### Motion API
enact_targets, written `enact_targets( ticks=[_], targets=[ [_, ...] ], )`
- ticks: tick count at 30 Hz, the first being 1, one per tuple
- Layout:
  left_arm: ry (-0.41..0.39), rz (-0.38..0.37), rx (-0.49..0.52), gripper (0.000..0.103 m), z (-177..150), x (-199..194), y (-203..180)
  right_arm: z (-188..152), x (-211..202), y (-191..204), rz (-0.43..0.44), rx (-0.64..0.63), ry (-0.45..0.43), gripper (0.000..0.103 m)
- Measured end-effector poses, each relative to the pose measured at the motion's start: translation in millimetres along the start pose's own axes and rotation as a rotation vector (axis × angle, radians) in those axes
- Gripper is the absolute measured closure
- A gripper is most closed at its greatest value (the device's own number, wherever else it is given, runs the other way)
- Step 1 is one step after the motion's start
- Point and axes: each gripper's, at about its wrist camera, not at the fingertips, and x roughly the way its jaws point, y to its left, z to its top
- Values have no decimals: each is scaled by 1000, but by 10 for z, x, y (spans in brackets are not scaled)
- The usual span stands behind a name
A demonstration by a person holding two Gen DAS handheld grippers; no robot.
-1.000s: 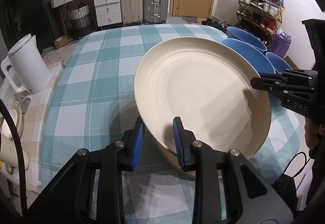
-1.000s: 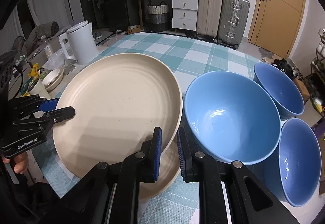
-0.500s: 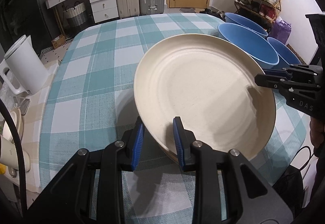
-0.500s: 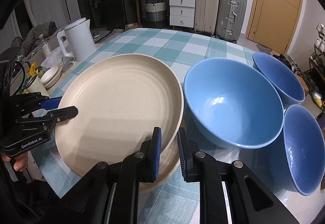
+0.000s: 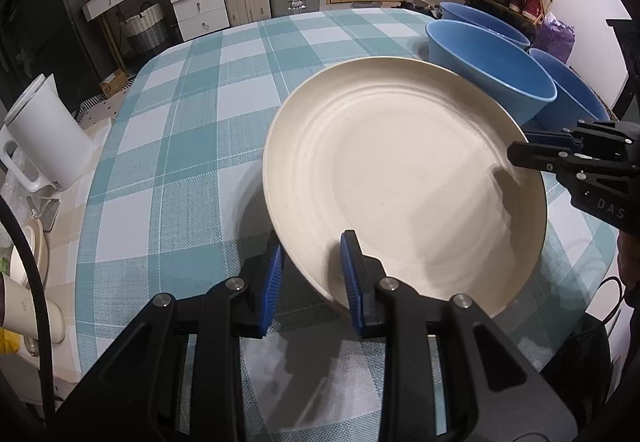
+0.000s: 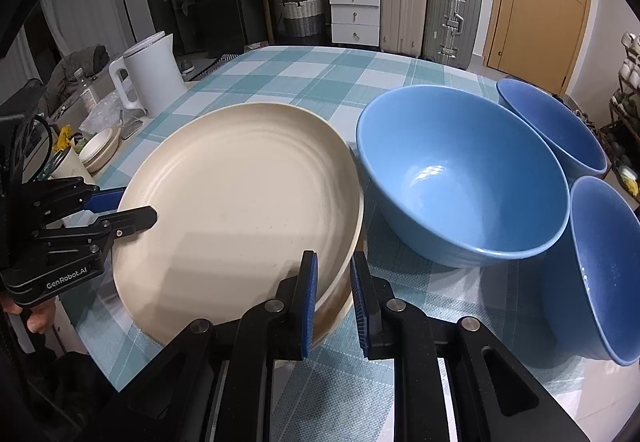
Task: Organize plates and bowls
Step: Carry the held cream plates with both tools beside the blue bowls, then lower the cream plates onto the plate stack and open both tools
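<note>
Since the earlier frame the plate (image 5: 404,177) has come lower and flatter, closer to the second plate (image 6: 340,306) lying under it on the worktop (image 5: 192,121). The left tool (image 5: 310,276) is clamped narrow on the plate's near rim, and the right tool (image 6: 334,292) is pinched nearly closed on the opposite rim, so the plate hangs between them.

The step in hand looks like stacking this plate on the lower one. Next, it likely needs lowering level until the rims nest, then both tools easing apart together.

The right view shows the lower plate's edge and all three bowls (image 6: 460,177) just beside the plates. The left view hides most of the lower plate but shows the free worktop and the kettle (image 5: 44,137) at its far side.
</note>
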Motion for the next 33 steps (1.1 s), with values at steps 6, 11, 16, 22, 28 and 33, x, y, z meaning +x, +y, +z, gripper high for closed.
enact_targets(
  ticks=[6,11,16,22,28,33],
  targets=[
    [18,7,11,79,-22,70,-19,-13,51,16,0,1,11,84],
    [27,25,34,78,-45,100,-63,-24,67,28,-5,-2,10,84],
    [32,36,48,77,-54,103,-88,-41,87,35,-4,-1,17,84],
    [34,47,66,76,-65,106,-113,-53,80,38,-5,-2,15,84],
    [40,72,96,73,-85,123,-163,-88,77,51,-13,-2,19,84],
    [47,82,107,71,-95,155,-181,-136,104,36,-11,5,27,84]
  ],
)
